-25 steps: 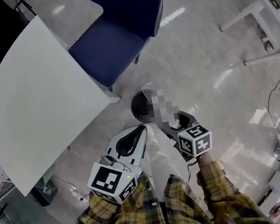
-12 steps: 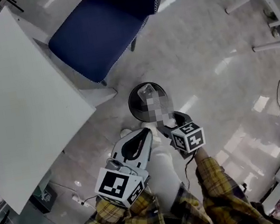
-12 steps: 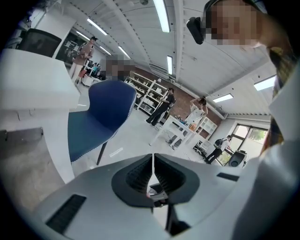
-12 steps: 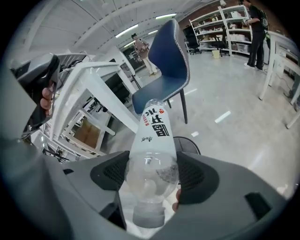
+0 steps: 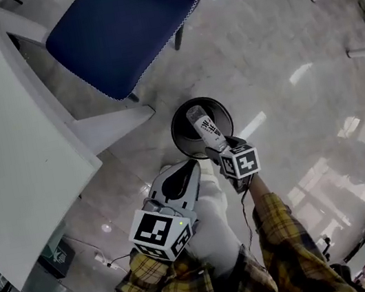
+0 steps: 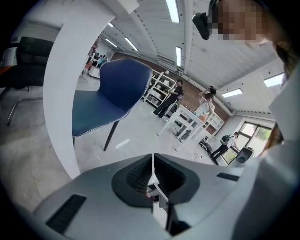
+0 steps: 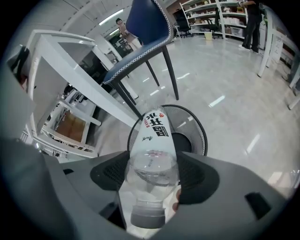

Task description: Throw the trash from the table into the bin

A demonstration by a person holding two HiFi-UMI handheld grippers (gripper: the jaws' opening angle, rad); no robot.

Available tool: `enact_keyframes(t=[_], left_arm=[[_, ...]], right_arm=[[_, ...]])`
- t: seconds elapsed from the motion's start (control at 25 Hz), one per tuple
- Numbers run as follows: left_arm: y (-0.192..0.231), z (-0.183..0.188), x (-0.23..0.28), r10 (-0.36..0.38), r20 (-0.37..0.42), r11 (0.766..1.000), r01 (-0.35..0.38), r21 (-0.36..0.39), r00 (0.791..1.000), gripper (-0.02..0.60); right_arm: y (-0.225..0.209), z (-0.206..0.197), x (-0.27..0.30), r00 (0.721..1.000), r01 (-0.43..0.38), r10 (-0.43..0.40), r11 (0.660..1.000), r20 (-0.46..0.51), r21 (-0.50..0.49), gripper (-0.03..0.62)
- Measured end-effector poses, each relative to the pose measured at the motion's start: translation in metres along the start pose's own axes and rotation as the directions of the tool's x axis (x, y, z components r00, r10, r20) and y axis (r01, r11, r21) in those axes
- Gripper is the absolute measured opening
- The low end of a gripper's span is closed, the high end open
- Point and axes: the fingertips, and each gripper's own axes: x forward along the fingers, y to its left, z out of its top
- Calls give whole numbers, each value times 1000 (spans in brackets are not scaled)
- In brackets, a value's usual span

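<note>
Bottle (image 5: 205, 126) clamped near cap by right gripper (image 5: 216, 147), long axis toward 12 o'clock, base out over bin (image 5: 175, 133) mouth. Left gripper (image 5: 188, 170) at 8 o'clock, closed on nothing, farther from bin.

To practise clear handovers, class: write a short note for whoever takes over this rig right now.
Right gripper: shut on the plastic bottle, held over the black bin on the floor.
Left gripper: shut, empty.
Done: bottle is off the white table; no trash shows on the part in view.
Left: open the right jaws so the bottle drops in.
</note>
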Motion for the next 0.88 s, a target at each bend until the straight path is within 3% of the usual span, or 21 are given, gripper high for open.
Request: enact_keyframes(t=[0.28,0.48,0.88], left_arm=[[35,-22,33,-12,-37,1000,12,0,999,21],[51,-30,39,-6,-45,1000,5,-18,999,21],[33,-19,15,5,-58,999,-7,-40,998,21]], right_arm=[[-16,-4,53,998,5,-2,999,-62,50,307],[-27,2,73,999,27,-25,994,-24,102,307],[-8,9,35,1000,7,-7,994,-4,112,308]])
